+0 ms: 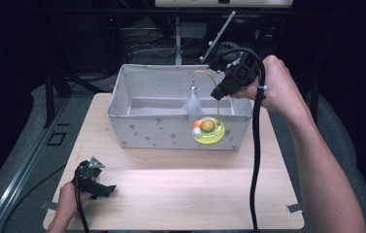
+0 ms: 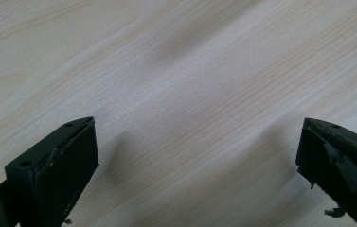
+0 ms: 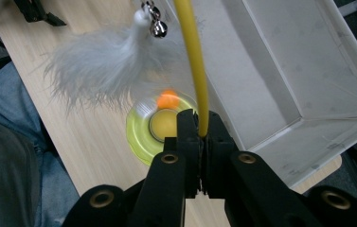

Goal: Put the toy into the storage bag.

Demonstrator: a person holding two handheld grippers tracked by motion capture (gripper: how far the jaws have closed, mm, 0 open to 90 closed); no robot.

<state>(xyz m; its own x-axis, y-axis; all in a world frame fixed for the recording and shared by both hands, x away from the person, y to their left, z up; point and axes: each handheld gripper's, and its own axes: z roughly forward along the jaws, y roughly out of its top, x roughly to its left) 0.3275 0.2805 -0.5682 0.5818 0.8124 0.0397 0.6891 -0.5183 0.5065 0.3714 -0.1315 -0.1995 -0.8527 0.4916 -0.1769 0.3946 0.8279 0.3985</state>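
Right tool [image 3: 199,124] clamped on yellow wand [image 3: 192,56] of cat toy [image 1: 208,130], left tool [image 2: 197,151] wide open, empty

Black right gripper [image 3: 199,124]: brass-ringed screw holes at six o'clock, thick black cable; left gripper [image 1: 93,182] bears a grey three-cornered plate; jeans at nine o'clock

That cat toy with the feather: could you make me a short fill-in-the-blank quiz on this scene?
1. The right gripper is shut on the toy's yellow ____.
2. The feather hangs beside a small silver ____.
3. The toy's round base hangs in front of a white ____.
4. The left gripper's jaws stand ____ over the table.

Missing words: wire; bell; box; open
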